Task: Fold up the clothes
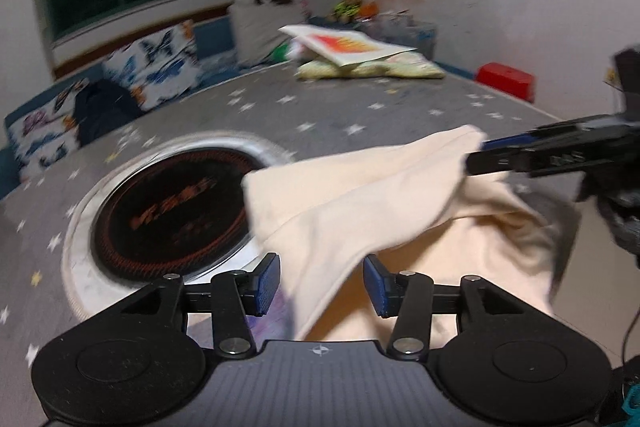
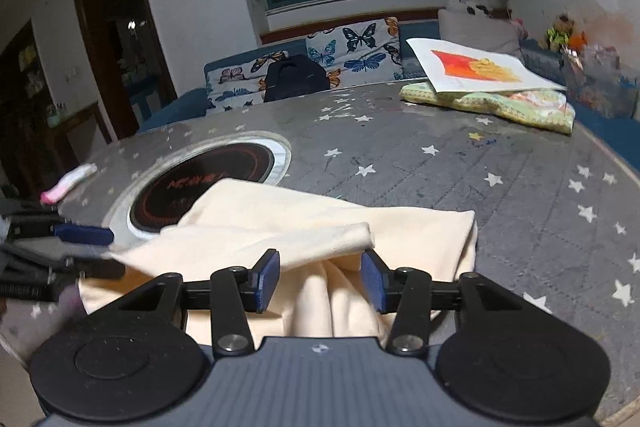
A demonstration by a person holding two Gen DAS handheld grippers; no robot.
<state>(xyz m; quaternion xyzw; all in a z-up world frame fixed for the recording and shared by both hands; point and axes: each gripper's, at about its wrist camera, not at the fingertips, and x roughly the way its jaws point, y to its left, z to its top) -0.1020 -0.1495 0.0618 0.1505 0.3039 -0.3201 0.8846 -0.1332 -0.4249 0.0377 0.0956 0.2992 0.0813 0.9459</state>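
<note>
A cream garment (image 1: 360,211) lies bunched near the table's front edge; it also shows in the right wrist view (image 2: 328,223). My left gripper (image 1: 322,285) is open, its blue pads either side of a raised fold of the cloth. My right gripper (image 2: 320,281) is open too, with cloth folds between its pads. In the left wrist view the right gripper (image 1: 480,155) comes in from the right beside the cloth's lifted edge. In the right wrist view the left gripper (image 2: 100,243) comes in from the left at the cloth's near corner.
The round table (image 2: 460,163) has a grey star-patterned cover and a black induction hob (image 2: 204,183) in its middle. A patterned cushion with a picture sheet (image 2: 480,67) lies at the far side. A red box (image 1: 506,79) stands at the right edge. A butterfly-print sofa (image 2: 352,47) stands behind.
</note>
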